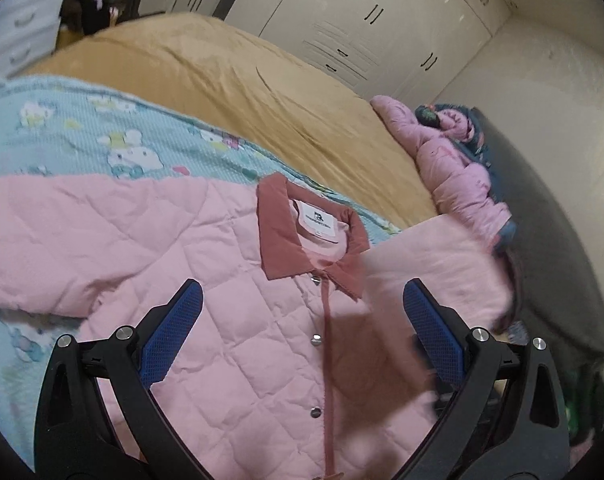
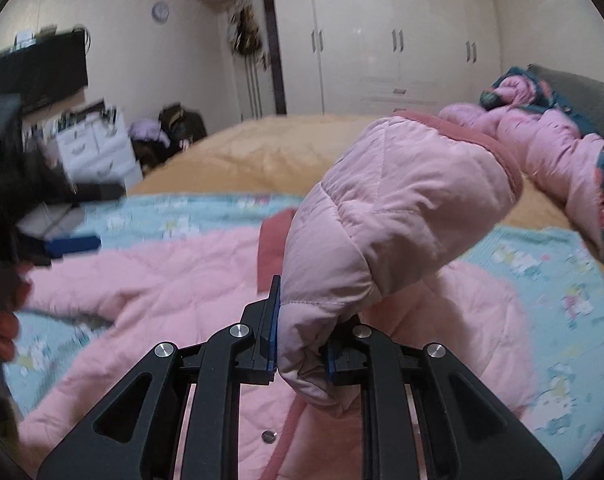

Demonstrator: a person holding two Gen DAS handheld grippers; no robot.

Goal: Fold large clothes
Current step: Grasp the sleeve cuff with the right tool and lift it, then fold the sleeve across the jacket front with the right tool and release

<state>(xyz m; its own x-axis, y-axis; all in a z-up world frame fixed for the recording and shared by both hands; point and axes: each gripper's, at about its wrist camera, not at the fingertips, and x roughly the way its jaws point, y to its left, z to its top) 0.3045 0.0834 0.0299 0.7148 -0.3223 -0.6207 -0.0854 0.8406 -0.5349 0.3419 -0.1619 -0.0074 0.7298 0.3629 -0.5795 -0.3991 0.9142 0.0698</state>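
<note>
A pink quilted jacket [image 1: 229, 320] with a dark rose collar [image 1: 285, 232] lies front up on a blue cartoon-print sheet [image 1: 101, 136]. My left gripper [image 1: 302, 320] is open and empty, hovering over the snap-button placket. My right gripper [image 2: 302, 344] is shut on the jacket's right sleeve [image 2: 382, 216], which is lifted off the bed and arches over the body. That sleeve shows blurred in the left wrist view [image 1: 430, 264]. The left gripper [image 2: 61, 246] shows blurred at the left of the right wrist view.
The bed has a tan cover [image 1: 241, 80]. A second pink puffy coat [image 2: 550, 152] lies by a grey headboard [image 2: 582, 92]. White wardrobes [image 2: 382, 40] stand behind. A drawer unit [image 2: 97, 144] and a clothes pile [image 2: 165, 128] stand left of the bed.
</note>
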